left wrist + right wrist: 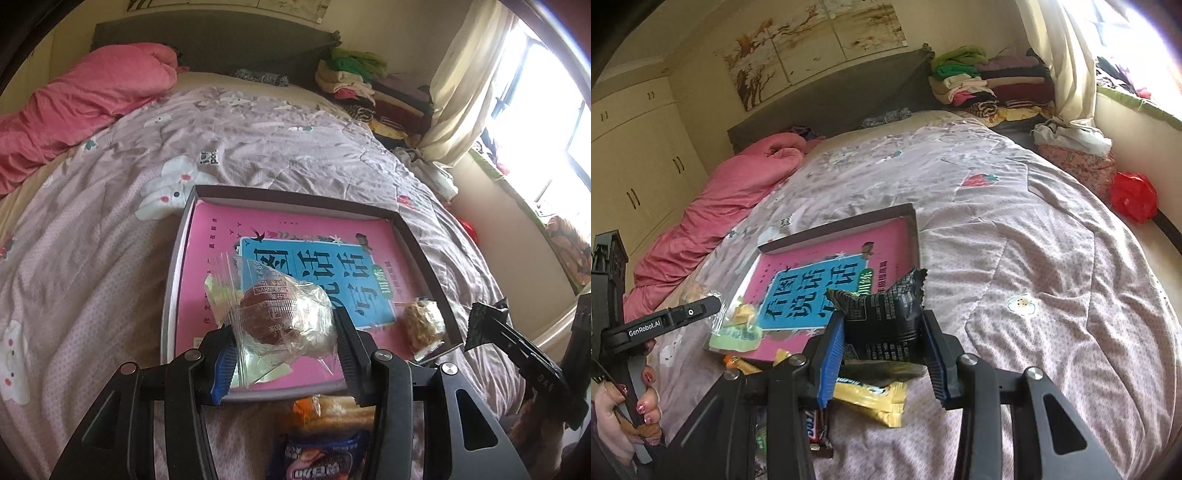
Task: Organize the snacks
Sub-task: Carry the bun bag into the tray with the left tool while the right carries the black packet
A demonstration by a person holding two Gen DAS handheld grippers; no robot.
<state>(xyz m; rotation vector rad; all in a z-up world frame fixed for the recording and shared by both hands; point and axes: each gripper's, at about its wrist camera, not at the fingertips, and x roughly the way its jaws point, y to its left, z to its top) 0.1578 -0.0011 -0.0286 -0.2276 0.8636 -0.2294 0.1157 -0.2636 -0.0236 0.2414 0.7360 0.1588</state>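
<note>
Fingers (pixel 284 343) around clear-wrapped cake (pixel 280 317)

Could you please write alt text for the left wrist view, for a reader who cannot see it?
The left gripper grips a clear-wrapped brown pastry above a shallow box holding a pink book, on a bed. Another wrapped snack lies in the box's right corner.

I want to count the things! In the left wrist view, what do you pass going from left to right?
Pink blanket → clear-wrapped snack held in the left gripper → beige snack in the tray → dark packet → window.
</note>
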